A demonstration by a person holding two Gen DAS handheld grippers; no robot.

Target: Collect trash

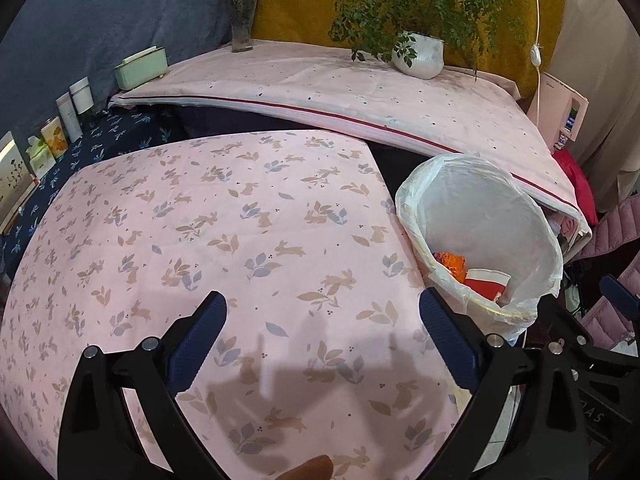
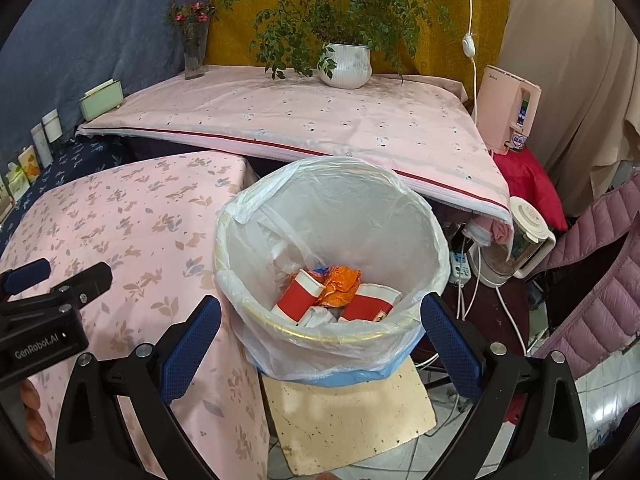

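A round bin lined with a white plastic bag (image 2: pixel 332 216) stands on a stool beside the pink rabbit-print table (image 1: pixel 224 224). Inside lie two red-and-white paper cups (image 2: pixel 298 296) (image 2: pixel 368 304), an orange crumpled wrapper (image 2: pixel 340 282) and white scraps. The bin also shows in the left wrist view (image 1: pixel 480 208). My right gripper (image 2: pixel 320 344) is open and empty, just in front of the bin's near rim. My left gripper (image 1: pixel 322 336) is open and empty above the table's bare cloth, left of the bin; it shows in the right wrist view (image 2: pixel 48 276).
A second pink-covered table (image 2: pixel 304 120) behind holds a potted plant (image 2: pixel 346 64), a flower vase (image 2: pixel 194 52) and a green box (image 2: pixel 100 98). Bottles and boxes (image 1: pixel 60 124) line the left wall. A kettle (image 2: pixel 516 240), cables and a purple jacket (image 2: pixel 600 280) are at the right.
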